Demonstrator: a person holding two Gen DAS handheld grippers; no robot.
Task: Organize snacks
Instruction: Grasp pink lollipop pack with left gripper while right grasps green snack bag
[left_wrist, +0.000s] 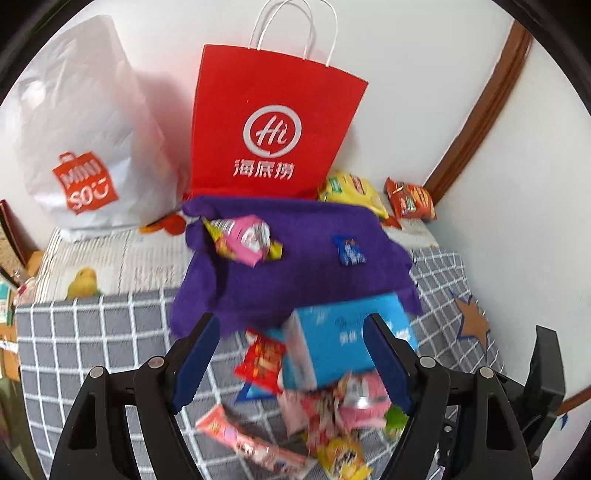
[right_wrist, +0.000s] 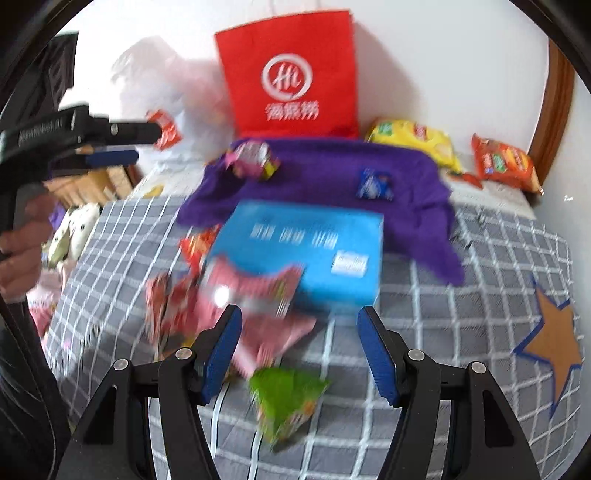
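Observation:
A blue box (left_wrist: 351, 343) (right_wrist: 306, 254) lies on the grey checked cover, with a heap of pink, red, yellow and green snack packets (left_wrist: 332, 413) (right_wrist: 229, 306) in front of it. A purple cloth (left_wrist: 295, 258) (right_wrist: 332, 181) behind it carries a pink packet (left_wrist: 243, 238) (right_wrist: 253, 158) and a small blue packet (left_wrist: 349, 251) (right_wrist: 373, 184). My left gripper (left_wrist: 291, 350) is open and empty above the heap. My right gripper (right_wrist: 299, 347) is open and empty above a green packet (right_wrist: 288, 402). The left gripper also shows at the left of the right wrist view (right_wrist: 125, 142).
A red paper bag (left_wrist: 273, 125) (right_wrist: 291, 77) and a white Miniso bag (left_wrist: 85, 147) stand against the wall. A yellow packet (left_wrist: 354, 192) (right_wrist: 417, 142) and an orange packet (left_wrist: 410, 199) (right_wrist: 506, 164) lie at the back right. Soft toys (right_wrist: 74, 232) sit at the left.

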